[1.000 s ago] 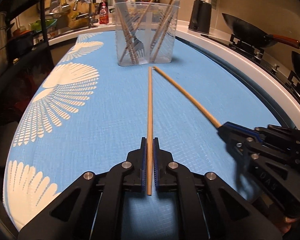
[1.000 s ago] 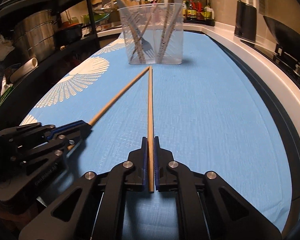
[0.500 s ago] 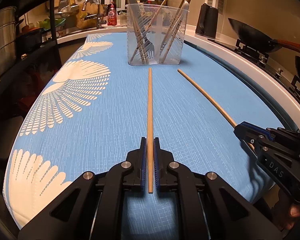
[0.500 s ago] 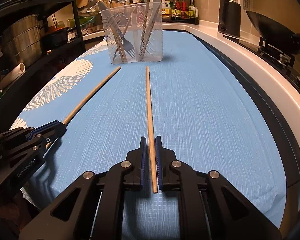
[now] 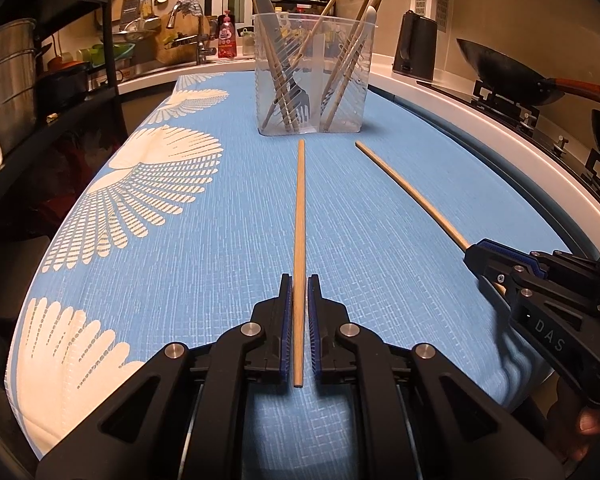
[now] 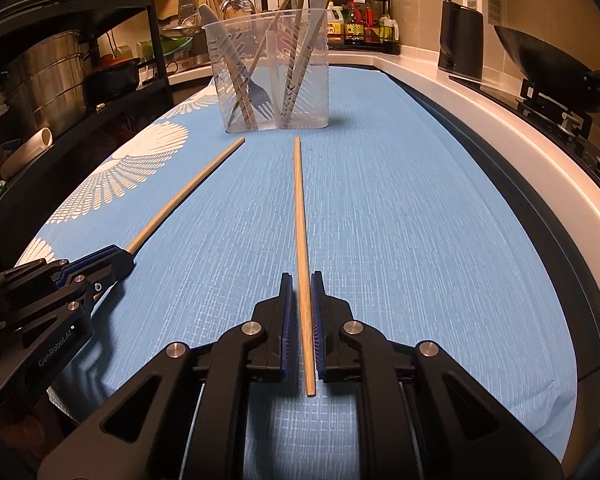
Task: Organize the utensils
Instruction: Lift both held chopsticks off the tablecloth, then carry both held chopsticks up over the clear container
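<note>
Left wrist view: a chopstick in each gripper, both aimed at the clear utensil holder (image 5: 314, 76) on the blue desk (image 5: 220, 240).

Left wrist view shows the left gripper (image 5: 299, 294) with its blue-padded fingers (image 5: 286, 320) closed against the left chopstick (image 5: 299, 240), which runs straight ahead, its far tip just short of the holder; whether that tip rests on the desk I cannot tell. At the right edge, the right gripper (image 5: 474, 256) holds the right chopstick (image 5: 412, 196) angled toward the holder, the two tips apart. Right wrist view shows the right gripper (image 6: 301, 294) with fingers (image 6: 318, 328) pinching its chopstick (image 6: 300, 232), slightly skewed between the pads. The left gripper (image 6: 122, 258) sits at left with its chopstick (image 6: 188, 188). The holder (image 6: 268, 72) stands ahead, carrying a fork (image 6: 256, 92) and more chopsticks.
</note>
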Motion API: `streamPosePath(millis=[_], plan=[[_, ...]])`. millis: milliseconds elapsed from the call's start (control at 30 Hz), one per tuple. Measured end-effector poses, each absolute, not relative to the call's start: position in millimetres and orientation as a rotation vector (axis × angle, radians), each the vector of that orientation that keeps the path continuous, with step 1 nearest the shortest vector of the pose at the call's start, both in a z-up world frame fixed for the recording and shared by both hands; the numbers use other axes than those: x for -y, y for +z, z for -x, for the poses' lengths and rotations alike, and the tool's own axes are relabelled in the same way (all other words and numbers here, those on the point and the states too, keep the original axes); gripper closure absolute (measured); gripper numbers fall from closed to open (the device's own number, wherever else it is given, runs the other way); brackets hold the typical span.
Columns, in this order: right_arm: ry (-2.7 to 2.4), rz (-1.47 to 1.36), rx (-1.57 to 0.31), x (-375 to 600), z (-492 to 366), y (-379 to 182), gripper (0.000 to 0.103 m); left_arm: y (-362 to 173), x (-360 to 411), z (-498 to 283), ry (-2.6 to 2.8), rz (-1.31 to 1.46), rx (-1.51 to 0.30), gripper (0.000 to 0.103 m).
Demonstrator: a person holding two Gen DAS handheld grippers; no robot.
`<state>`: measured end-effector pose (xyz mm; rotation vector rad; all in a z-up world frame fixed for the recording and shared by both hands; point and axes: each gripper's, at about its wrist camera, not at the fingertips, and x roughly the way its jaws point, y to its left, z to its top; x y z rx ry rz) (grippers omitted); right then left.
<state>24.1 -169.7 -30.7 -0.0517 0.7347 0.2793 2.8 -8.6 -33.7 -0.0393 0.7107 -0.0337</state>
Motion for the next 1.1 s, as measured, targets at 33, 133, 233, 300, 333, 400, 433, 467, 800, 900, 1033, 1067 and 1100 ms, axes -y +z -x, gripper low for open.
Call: streamPosePath(millis=[33,133,233,300,333,400,433,467,800,900,1033,1067,1100], plan=[[0.280,0.053,-0.732,169.4,-24.4,-30.8,0.093,-33.7,8.8,-3.2,-0.033,0.039,-0.709,0.095],[0.287,0.060,-0.731,168.7,-25.4,-30.8,0.097,-33.7,9.5,-3.6,-0.036,0.036,-0.708,0.095],[0.289,0.053,-0.741,170.1,-26.9,-29.4,0.097,-32.4,10.1,-4.3,-0.045,0.028,-0.709,0.097],[0.288,0.052,-0.736,171.2,-25.4,-25.3,0.097,-29.9,11.3,-2.7,-0.045,0.016,-0.701,0.097],[0.290,0.058,-0.726,170.5,-23.6,-22.5,0.097,-28.1,11.7,-2.3,-0.044,0.012,-0.694,0.097],[0.293,0.076,-0.698,168.8,-19.5,-13.7,0.097,-21.7,12.2,1.1,-0.032,-0.004,-0.663,0.097],[0.294,0.081,-0.687,168.8,-17.9,-9.8,0.097,-17.5,12.4,3.2,-0.026,-0.011,-0.643,0.097],[0.292,0.085,-0.674,168.8,-16.3,-5.1,0.097,-13.6,12.1,5.1,-0.021,-0.017,-0.625,0.097],[0.280,0.158,-0.531,168.4,-1.9,44.2,0.097,28.6,16.4,22.6,0.002,-0.095,-0.452,0.097],[0.285,0.169,-0.510,168.1,0.4,54.2,0.097,39.3,17.0,24.3,-0.003,-0.099,-0.429,0.097],[0.290,0.173,-0.484,168.8,3.9,66.2,0.097,54.0,15.1,22.4,-0.006,-0.098,-0.404,0.097],[0.292,0.171,-0.477,169.5,4.5,69.9,0.097,57.3,15.3,22.4,-0.007,-0.102,-0.399,0.097],[0.295,0.169,-0.470,169.9,4.6,73.7,0.097,61.9,14.5,21.5,-0.007,-0.105,-0.393,0.097]])
